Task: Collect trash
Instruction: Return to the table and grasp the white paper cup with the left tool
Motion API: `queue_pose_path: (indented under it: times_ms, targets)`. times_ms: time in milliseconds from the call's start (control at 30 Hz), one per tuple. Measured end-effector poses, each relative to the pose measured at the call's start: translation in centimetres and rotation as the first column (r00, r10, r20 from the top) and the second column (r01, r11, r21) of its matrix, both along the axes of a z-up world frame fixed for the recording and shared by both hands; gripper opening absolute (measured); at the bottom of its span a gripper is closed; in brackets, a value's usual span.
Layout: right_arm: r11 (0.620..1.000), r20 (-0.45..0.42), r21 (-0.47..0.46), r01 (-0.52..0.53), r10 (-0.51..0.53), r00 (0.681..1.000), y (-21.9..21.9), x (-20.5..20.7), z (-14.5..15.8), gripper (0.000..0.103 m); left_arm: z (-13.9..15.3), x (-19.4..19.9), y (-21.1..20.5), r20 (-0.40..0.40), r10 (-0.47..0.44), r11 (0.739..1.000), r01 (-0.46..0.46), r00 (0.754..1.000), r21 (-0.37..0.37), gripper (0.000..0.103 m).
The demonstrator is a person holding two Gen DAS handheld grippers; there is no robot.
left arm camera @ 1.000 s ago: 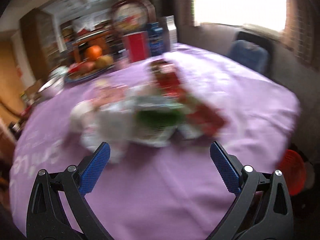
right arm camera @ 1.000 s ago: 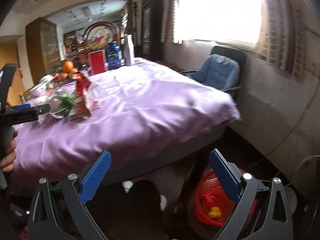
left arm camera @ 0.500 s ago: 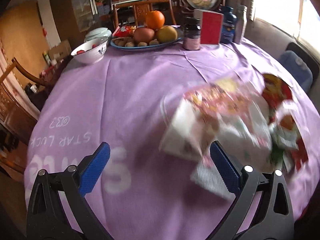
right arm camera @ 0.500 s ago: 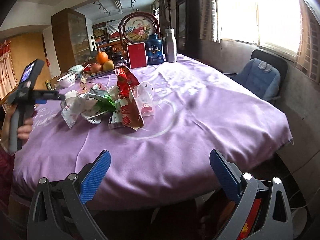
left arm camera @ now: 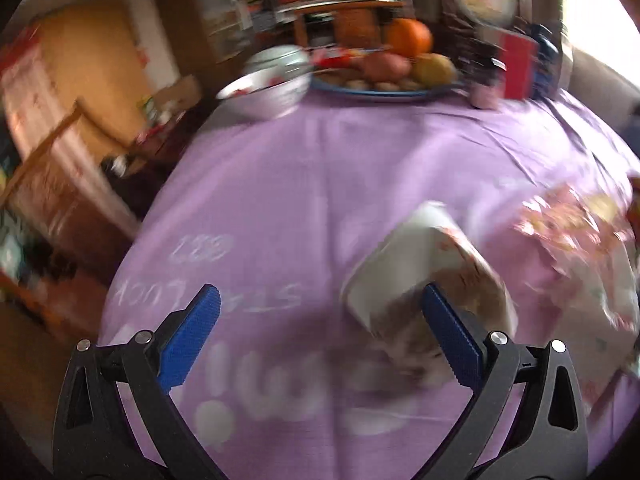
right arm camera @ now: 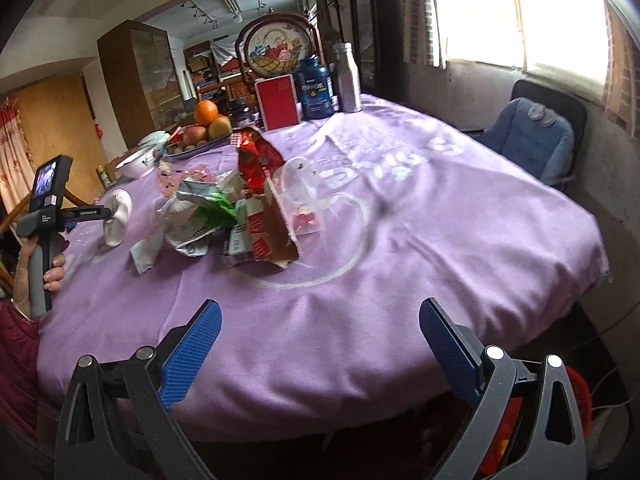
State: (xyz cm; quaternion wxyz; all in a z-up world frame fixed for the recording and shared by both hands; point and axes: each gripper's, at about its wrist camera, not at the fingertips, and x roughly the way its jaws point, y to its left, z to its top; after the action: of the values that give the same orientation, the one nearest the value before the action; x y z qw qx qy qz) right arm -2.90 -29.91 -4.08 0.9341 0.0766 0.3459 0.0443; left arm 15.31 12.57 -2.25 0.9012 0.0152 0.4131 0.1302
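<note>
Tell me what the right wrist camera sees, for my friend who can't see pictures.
A pile of trash, crumpled wrappers and a torn red bag, lies on a table with a purple cloth. The open right gripper hangs at the near edge, holding nothing. At far left a hand holds the left gripper by a white cup.

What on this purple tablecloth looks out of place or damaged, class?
A heap of litter sits mid-table: a torn red snack wrapper, crumpled green-and-white packaging, a clear plastic container and a paper cup tipped on its side. The fruit plate and bottles behind look tidy.
</note>
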Motion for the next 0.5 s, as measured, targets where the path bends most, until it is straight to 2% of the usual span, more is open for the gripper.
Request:
queue_pose_path:
  times_ms: [67, 133, 200, 267, 400, 500]
  targets:
    - [1.0, -0.006, 0.026, -0.016, 0.016, 1.0, 0.2, 0.2, -0.2, 0.097, 0.5, -0.2, 1.1, 0.013, 0.005, 0.996, -0.004, 1.0, -0.085, 0.097]
    - [0.999, -0.012, 0.033, -0.026, 0.026, 1.0, 0.5, 0.3, -0.4, 0.097, 1.3, -0.7, 0.9, 0.048, -0.036, 0.986, 0.044, 0.998, -0.162, 0.097]
    - [0.999, -0.014, 0.023, -0.026, 0.026, 1.0, 0.8, 0.3, -0.4, 0.097, 1.6, -1.0, -0.1, 0.069, -0.081, 0.98, 0.092, 0.994, -0.177, 0.097]
    - [0.999, -0.01, 0.03, -0.025, 0.026, 1.0, 0.8, 0.2, -0.4, 0.097, 1.3, -1.0, -1.7, 0.054, -0.132, 0.978, 0.139, 0.99, -0.154, 0.097]
    - [0.999, -0.01, 0.045, -0.026, 0.026, 1.0, 0.6, 0.2, -0.5, 0.097, -0.7, -0.3, -4.2, -0.029, -0.182, 0.981, 0.179, 0.983, -0.077, 0.097]
    - [0.998, -0.012, 0.059, -0.024, 0.025, 1.0, 0.4, 0.2, -0.7, 0.097, -3.1, 0.9, -5.8, -0.129, -0.22, 0.975, 0.22, 0.967, -0.017, 0.097]
